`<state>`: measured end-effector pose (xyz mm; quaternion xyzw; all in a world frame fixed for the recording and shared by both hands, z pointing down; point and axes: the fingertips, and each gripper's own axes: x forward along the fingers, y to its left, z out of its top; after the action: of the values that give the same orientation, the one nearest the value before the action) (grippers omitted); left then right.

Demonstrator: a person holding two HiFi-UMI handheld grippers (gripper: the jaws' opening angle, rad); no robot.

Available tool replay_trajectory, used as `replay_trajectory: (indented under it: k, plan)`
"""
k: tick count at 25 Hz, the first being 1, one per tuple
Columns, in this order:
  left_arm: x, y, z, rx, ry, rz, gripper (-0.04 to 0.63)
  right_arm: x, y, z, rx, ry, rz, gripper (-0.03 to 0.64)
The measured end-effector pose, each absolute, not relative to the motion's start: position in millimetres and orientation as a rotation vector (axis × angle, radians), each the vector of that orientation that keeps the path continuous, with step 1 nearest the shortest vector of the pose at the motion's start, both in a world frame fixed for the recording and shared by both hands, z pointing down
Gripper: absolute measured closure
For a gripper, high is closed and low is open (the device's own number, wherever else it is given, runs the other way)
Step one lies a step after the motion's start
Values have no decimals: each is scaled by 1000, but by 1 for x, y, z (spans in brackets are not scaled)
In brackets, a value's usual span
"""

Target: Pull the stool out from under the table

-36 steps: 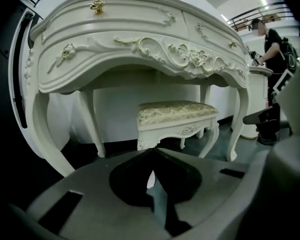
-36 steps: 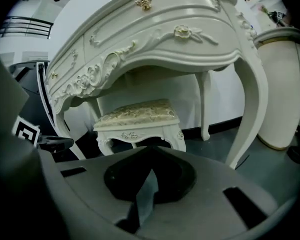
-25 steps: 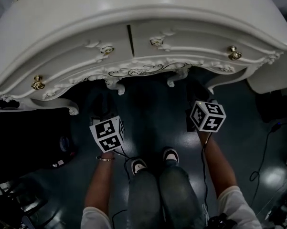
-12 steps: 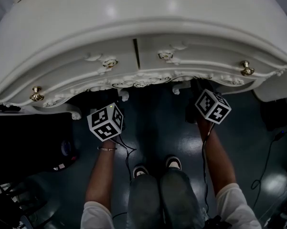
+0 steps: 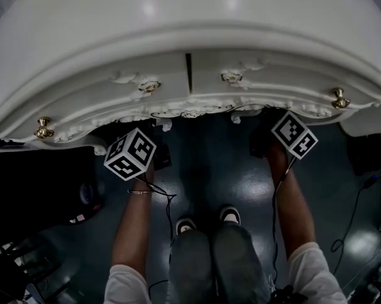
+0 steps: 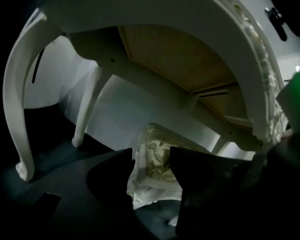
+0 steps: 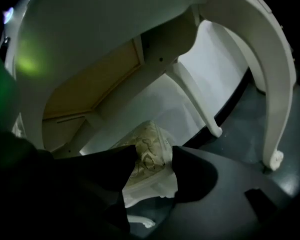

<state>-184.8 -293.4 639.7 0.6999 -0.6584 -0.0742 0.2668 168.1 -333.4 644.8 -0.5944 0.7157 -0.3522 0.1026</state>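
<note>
The table [image 5: 177, 37] drops a low carved apron [image 5: 82, 106] over the kneehole, and curved legs [image 6: 15, 99] wall both sides. Between them the floor [image 5: 206, 170] lies open up to the stool [image 7: 149, 149].

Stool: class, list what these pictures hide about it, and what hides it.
- Left gripper view: the left gripper, jaws just opening with the stool between them, covers its sides and most of its legs.
- Right gripper view: the right gripper does likewise.
- Head view: the table top hides the stool wholly.
</note>
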Motion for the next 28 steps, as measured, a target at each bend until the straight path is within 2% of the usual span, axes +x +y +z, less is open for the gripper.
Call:
replay_trajectory:
  k: [9,28]
  plan:
    - [-182,-297,653,1696,-1427,-587,370,170,-333,658,-1549,1906,-1148,402]
    - [-184,-275,656,1664,-1447,-532,374,167,-306,661,-1612,1881,-1217,405]
